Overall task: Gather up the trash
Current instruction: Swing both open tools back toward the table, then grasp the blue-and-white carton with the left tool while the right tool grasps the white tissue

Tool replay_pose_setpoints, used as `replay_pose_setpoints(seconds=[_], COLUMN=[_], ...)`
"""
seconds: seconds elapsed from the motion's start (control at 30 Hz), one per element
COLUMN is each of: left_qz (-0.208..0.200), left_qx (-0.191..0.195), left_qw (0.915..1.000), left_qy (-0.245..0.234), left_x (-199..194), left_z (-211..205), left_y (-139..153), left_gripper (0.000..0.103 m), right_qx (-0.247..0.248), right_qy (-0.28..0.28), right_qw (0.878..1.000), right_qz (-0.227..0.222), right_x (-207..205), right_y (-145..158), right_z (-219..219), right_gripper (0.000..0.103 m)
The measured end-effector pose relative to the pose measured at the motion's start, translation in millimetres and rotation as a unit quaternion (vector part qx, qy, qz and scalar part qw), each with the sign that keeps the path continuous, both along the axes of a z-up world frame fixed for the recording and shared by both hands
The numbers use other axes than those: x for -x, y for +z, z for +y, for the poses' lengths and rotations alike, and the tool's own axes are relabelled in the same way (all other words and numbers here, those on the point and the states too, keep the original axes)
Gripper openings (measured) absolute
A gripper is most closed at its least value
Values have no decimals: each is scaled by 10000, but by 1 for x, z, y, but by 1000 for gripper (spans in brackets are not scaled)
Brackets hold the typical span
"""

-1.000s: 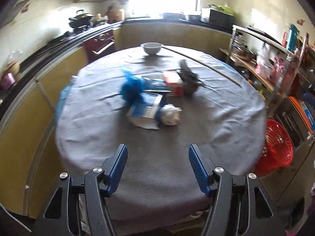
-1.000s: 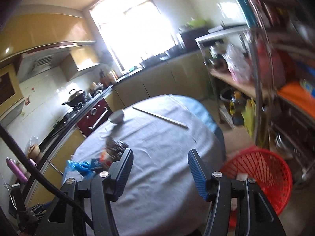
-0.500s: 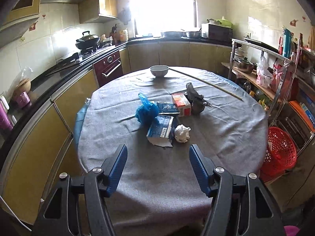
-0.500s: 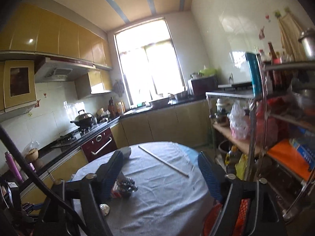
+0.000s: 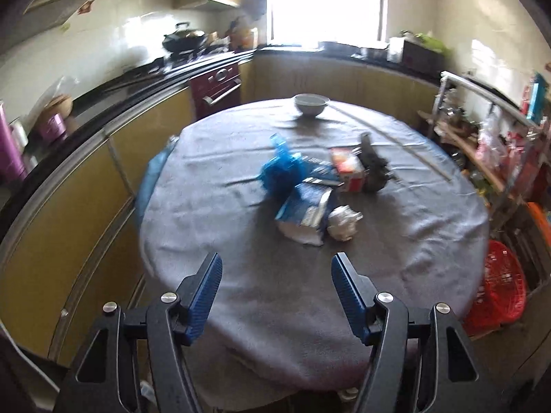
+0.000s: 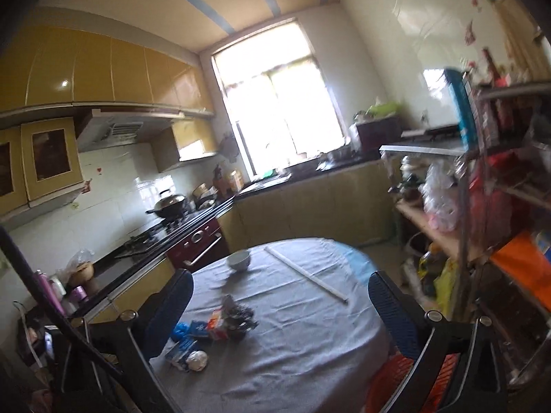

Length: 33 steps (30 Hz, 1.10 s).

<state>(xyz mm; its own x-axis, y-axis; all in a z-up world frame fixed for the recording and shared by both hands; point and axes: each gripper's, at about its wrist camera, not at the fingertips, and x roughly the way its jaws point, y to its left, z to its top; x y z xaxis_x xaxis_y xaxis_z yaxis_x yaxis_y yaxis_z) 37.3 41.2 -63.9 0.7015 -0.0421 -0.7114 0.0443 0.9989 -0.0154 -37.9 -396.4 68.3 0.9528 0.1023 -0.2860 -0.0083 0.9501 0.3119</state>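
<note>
Clustered trash (image 5: 310,186) mid-table, red basket (image 5: 499,292) beside

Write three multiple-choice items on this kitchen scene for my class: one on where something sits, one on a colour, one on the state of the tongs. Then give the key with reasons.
1. Where does the white bowl stand?
A. at the far side of the table
B. in the basket
C. among the trash

2. What colour is the basket beside the table?
A. green
B. red
C. white

3. How are the left tongs?
A. shut on the crumpled paper ball
B. shut on nothing
C. open, holding nothing

Key: 1 A, it stands alone beyond the trash pile; 2 B, red mesh at the table's right; 3 C, blue pads spread apart short of the crumpled paper ball.
</note>
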Motion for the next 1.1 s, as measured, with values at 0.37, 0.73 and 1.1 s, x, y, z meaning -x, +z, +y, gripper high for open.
replay_pose_setpoints(seconds=[0.37,0.73,1.1], left_qz=[467,888,958], left_qx=[77,396,775], left_qw=[9988,9951,9924], left_qy=[152,174,-73], left_x=[-29,-48,-72], left_z=[27,56,56], left_y=[-29,-62,-67], left_gripper=[67,68,68], right_qx=[-349,-603,-129], right_qy=[1642,2533,2420], right_qw=[9725,9204,9115], right_qz=[1613,2915,3324], right_x=[-119,-229,-265], right_y=[-97,-194,-249], right_z=[114,222,255], right_gripper=[103,82,61])
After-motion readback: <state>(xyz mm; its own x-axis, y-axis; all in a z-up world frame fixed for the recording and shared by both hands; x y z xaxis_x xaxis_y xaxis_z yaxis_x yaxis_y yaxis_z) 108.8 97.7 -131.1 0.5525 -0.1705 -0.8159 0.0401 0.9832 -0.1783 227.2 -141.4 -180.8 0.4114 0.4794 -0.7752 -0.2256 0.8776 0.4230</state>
